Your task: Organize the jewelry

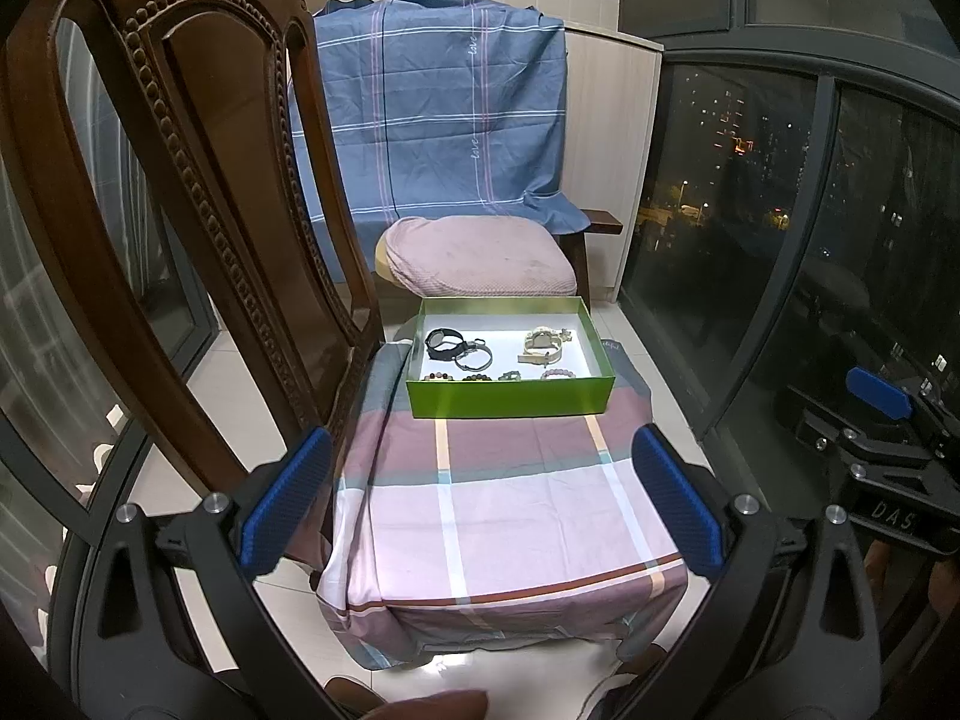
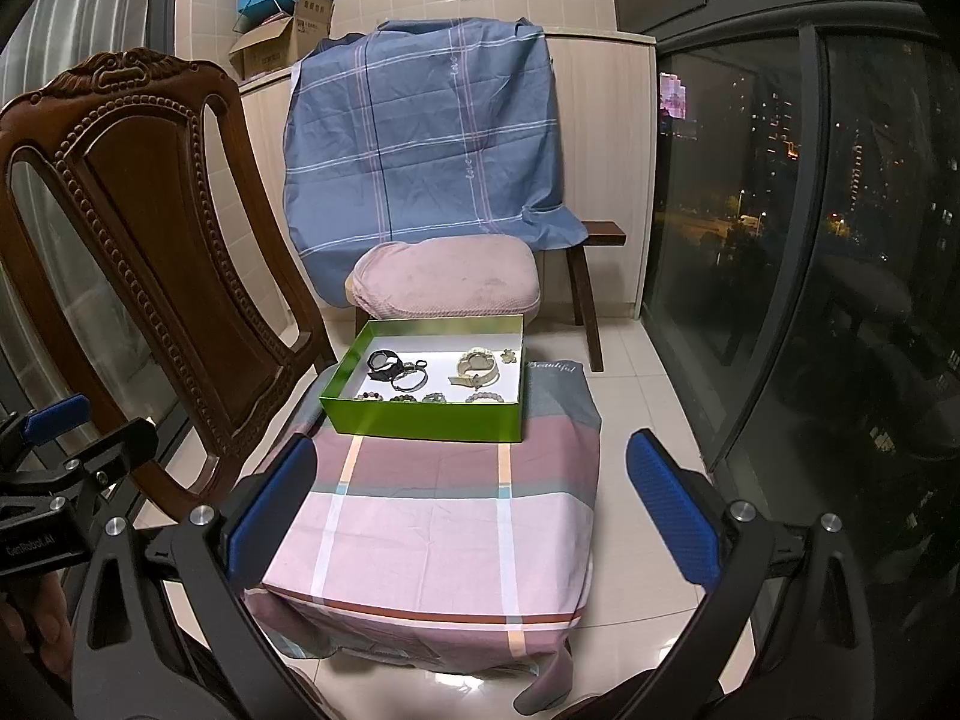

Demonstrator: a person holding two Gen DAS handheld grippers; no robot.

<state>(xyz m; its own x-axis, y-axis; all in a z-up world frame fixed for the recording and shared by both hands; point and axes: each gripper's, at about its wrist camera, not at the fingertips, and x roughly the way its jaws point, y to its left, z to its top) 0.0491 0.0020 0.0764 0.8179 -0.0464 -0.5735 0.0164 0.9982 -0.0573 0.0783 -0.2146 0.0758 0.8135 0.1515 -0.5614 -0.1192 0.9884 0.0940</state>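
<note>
A green box [image 1: 510, 401] [image 2: 420, 420] with a white inside stands at the far end of a small table under a pink plaid cloth [image 1: 504, 510] [image 2: 432, 516]. In it lie a black watch [image 1: 443, 342] [image 2: 384, 363], a metal bangle [image 1: 474, 355] [image 2: 409, 381], a cream watch [image 1: 543, 345] [image 2: 477, 369] and several bead bracelets [image 1: 555, 373] [image 2: 483, 397] along its near wall. My left gripper [image 1: 480, 501] is open and empty, held above the table's near end. My right gripper [image 2: 474, 504] is open and empty, likewise short of the box.
A carved wooden chair [image 1: 180, 210] [image 2: 138, 252] stands close on the left. A pink cushion [image 1: 480, 258] [image 2: 444, 276] and a blue cloth [image 1: 432, 108] [image 2: 426, 138] are behind the box. Glass windows [image 1: 810, 240] [image 2: 810, 240] line the right. The floor is pale tile.
</note>
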